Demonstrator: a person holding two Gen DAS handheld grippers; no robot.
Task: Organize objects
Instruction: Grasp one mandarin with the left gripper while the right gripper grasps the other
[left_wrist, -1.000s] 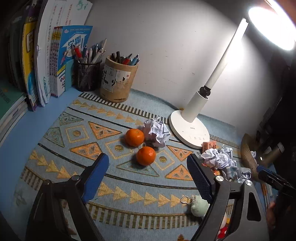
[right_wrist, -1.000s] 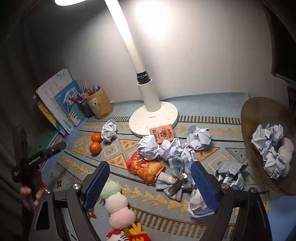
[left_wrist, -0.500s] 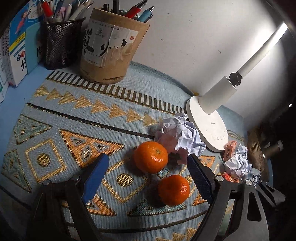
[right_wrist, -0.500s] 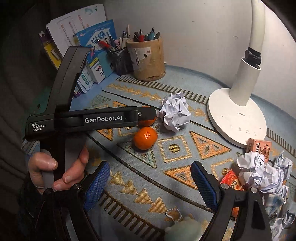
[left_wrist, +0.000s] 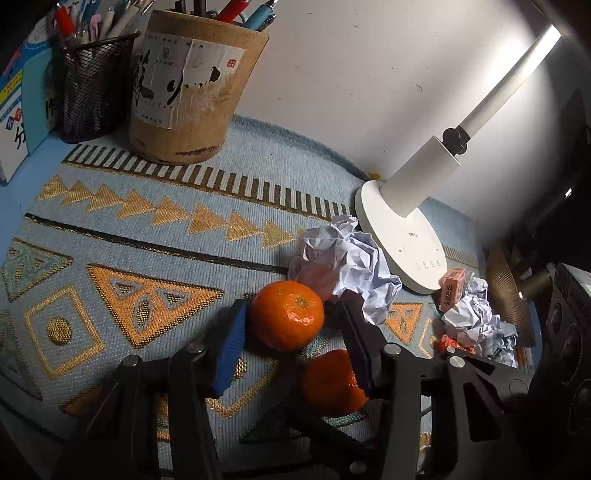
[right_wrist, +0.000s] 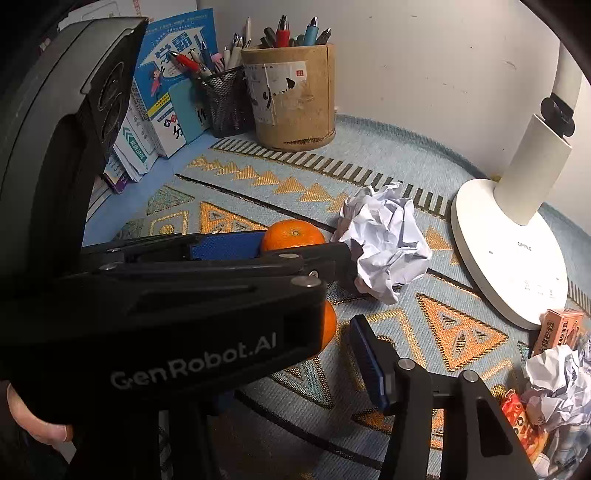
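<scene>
Left gripper (left_wrist: 291, 332) is closing around the far tangerine (left_wrist: 287, 314) on the patterned mat (left_wrist: 122, 236); the blue finger pad (left_wrist: 229, 349) is touching the fruit's left side, and the other finger is sitting right at its right side, contact there hard to confirm. From the right wrist view the left gripper (right_wrist: 306, 254) is crossing the frame, its fingers flanking that tangerine (right_wrist: 293, 233). Right gripper (right_wrist: 295, 354) is closing too; the near tangerine (right_wrist: 329, 325) is lying between its fingers, mostly hidden behind the left tool, with a visible gap to the right blue pad (right_wrist: 367, 363), so not gripped. Crumpled paper ball (left_wrist: 347, 258) is lying just beside the far tangerine, touching the lamp base (left_wrist: 402, 240). Wooden pen holder (left_wrist: 195, 85) and mesh pen cup (left_wrist: 94, 85) are standing at the mat's back edge.
</scene>
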